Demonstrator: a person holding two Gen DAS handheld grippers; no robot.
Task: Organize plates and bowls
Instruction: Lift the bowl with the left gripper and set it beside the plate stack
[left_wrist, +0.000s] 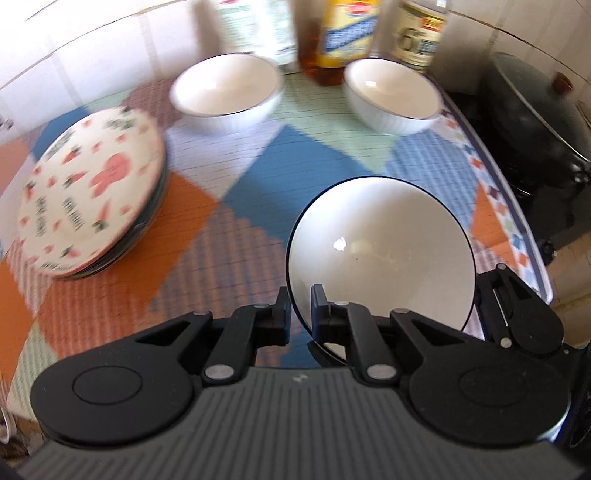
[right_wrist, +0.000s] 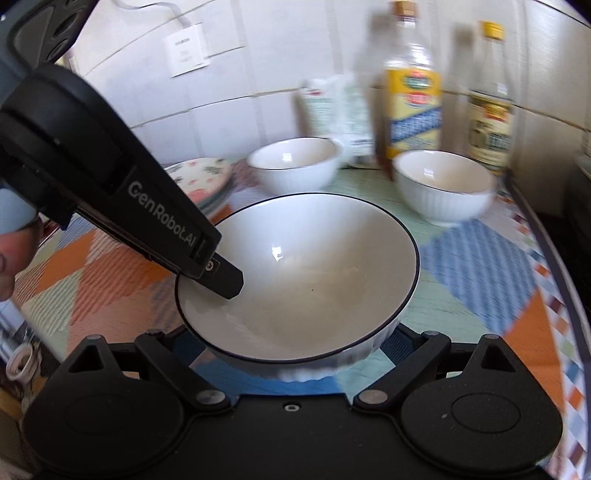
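- While the left hand-held gripper (left_wrist: 299, 308) pinches the near-left rim of a white bowl (left_wrist: 384, 251) with a dark edge line, one finger (left_wrist: 319, 306) sits inside the bowl and the other outside.
- That held bowl (right_wrist: 306, 280) is tilted over the patchwork-patterned tabletop (left_wrist: 229, 206), in front of the right hand-held gripper.
- From the right wrist view, the left gripper (right_wrist: 225, 275) reaches in from the upper left, its tip resting on the bowl's inner wall.
- Whether the right hand-held gripper is parted or closed I cannot tell; its fingertips are hidden under the bowl.
- Two more white bowls stand farther back, one to the left (left_wrist: 225, 92) and one to the right (left_wrist: 393, 96), well apart.
- A stack of plates (left_wrist: 92, 188), the top one printed with pink rabbits, lies at the left of the tabletop.
- Bottles (right_wrist: 412, 96) stand against the tiled wall behind the bowls.
- A dark lidded pot (left_wrist: 535, 122) sits beyond the tabletop's right edge.
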